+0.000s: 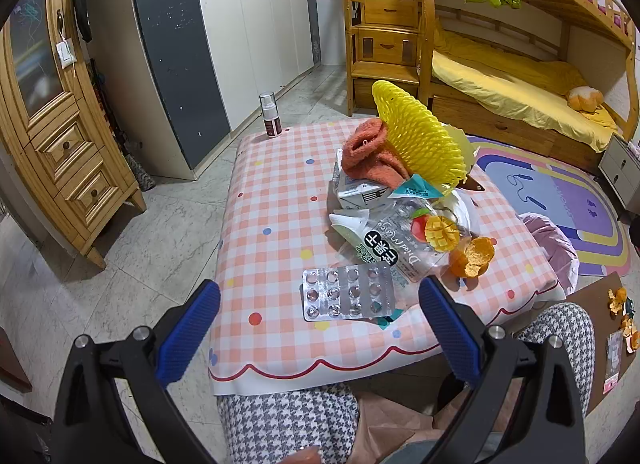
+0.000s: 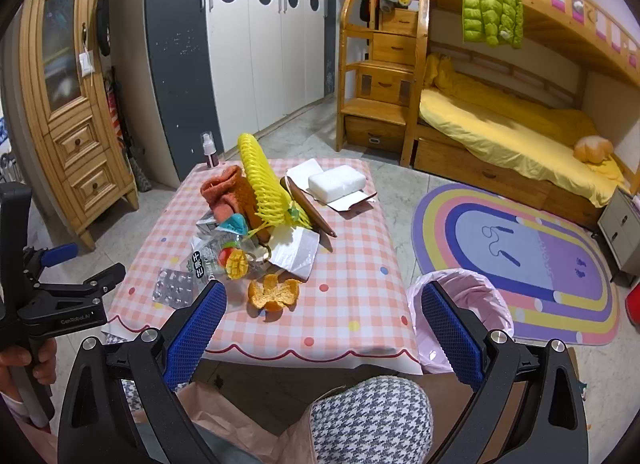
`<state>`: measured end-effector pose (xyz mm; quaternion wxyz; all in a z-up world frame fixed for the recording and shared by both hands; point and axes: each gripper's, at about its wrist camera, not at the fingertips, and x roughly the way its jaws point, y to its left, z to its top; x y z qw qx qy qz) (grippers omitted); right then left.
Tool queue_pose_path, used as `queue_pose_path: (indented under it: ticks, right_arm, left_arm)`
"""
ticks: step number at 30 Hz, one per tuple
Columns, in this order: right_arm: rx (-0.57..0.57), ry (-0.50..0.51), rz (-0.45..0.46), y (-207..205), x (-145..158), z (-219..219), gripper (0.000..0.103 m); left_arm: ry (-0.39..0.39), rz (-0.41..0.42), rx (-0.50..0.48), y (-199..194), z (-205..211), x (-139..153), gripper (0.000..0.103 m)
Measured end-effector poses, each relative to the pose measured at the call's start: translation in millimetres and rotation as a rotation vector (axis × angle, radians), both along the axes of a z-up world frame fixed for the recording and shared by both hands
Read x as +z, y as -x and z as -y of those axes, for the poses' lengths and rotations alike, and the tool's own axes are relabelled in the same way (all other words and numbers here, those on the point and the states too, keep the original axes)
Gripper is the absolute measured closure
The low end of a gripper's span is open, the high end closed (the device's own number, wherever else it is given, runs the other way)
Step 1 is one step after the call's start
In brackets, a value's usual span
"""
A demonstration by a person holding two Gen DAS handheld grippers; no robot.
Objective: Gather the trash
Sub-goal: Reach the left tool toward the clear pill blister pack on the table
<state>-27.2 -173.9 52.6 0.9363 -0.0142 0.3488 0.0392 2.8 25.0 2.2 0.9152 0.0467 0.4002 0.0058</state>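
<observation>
A heap of trash lies on the checked table (image 1: 276,192) (image 2: 352,264): a silver pill blister (image 1: 347,298) (image 2: 174,288), a clear dried-mango bag (image 1: 404,242) (image 2: 218,258), orange peel (image 1: 472,258) (image 2: 274,294), yellow foam fruit netting (image 1: 420,136) (image 2: 264,180), an orange cloth (image 1: 372,152) (image 2: 226,192) and a white wrapper (image 2: 296,250). My left gripper (image 1: 320,324) is open just short of the blister. My right gripper (image 2: 320,328) is open at the table's near edge, short of the peel. The left gripper (image 2: 86,272) also shows at the left of the right wrist view. A pink-lined bin (image 2: 484,300) (image 1: 554,246) stands right of the table.
A small spray bottle (image 1: 270,114) (image 2: 210,150) stands at the table's far corner. A white foam block (image 2: 336,182) and a brown wooden stick (image 2: 308,202) lie at the back. Peel scraps (image 1: 620,312) lie on brown board on the floor. My knees are under the table's edge.
</observation>
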Motion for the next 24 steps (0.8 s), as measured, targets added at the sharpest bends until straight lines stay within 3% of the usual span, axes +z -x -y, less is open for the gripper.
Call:
queue_pose_path:
  ticks: [24]
  right_arm:
    - [0.002,0.001,-0.004,1.2,2.5,0.2,0.006]
  left_arm:
    - [0.002,-0.001,0.000,1.3,3.4,-3.4,0.007]
